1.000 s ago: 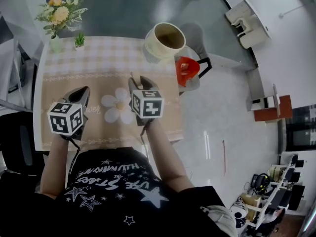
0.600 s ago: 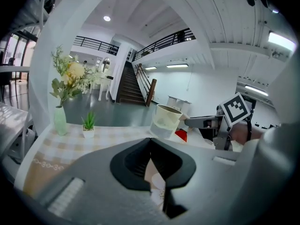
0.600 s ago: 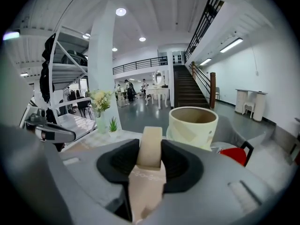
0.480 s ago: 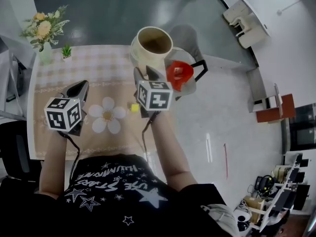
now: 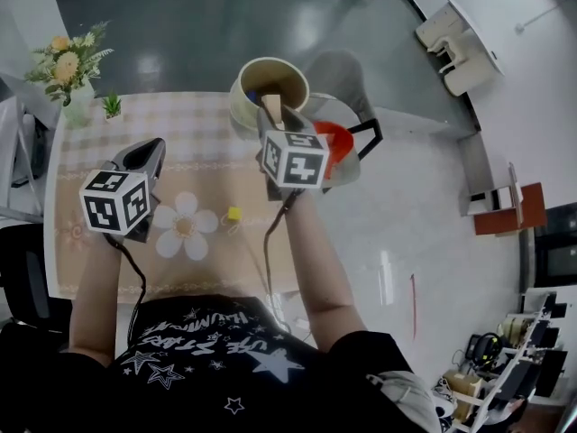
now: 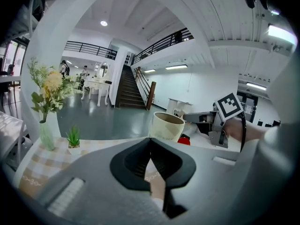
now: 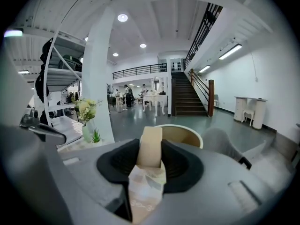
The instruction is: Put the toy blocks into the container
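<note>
Your held block is just before the cup at the table's far right corner; a small block lies nearer you.

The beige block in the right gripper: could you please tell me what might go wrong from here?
1. The beige block, clamped in the right gripper, seems to be at the near rim of the container, not clearly over its mouth; released now, it could bounce outside.
2. The container stands near the far corner of the table, so a knock from the gripper might tip it off.
</note>
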`<act>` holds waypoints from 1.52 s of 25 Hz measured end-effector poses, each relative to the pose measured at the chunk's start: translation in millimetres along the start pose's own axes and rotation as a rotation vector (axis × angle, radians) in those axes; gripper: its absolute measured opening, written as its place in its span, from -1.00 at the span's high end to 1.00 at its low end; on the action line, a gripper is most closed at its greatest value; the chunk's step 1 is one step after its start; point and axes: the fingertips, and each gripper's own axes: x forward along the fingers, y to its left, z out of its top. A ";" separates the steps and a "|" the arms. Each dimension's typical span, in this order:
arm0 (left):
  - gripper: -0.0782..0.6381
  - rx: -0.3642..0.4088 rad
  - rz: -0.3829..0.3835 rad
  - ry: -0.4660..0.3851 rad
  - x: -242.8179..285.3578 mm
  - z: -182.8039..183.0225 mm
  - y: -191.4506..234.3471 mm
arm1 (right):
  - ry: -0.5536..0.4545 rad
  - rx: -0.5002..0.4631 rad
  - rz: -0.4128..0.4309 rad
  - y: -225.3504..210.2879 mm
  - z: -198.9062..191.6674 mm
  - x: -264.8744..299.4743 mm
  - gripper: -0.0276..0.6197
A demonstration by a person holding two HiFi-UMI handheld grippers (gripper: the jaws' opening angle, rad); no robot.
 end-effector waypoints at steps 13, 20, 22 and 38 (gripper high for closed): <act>0.76 0.037 0.003 -0.016 43.9 25.7 -20.0 | -0.018 -0.095 0.008 -45.7 33.3 54.0 0.44; 0.76 0.043 0.018 0.010 50.8 16.8 -20.8 | 0.013 -0.066 0.020 -55.2 21.1 71.2 0.44; 0.76 0.043 0.018 0.013 51.8 16.0 -21.1 | 0.021 -0.050 0.018 -56.2 16.2 71.6 0.44; 0.76 0.045 -0.006 0.000 45.1 16.2 -27.0 | -0.009 -0.054 -0.009 -53.3 19.4 53.8 0.32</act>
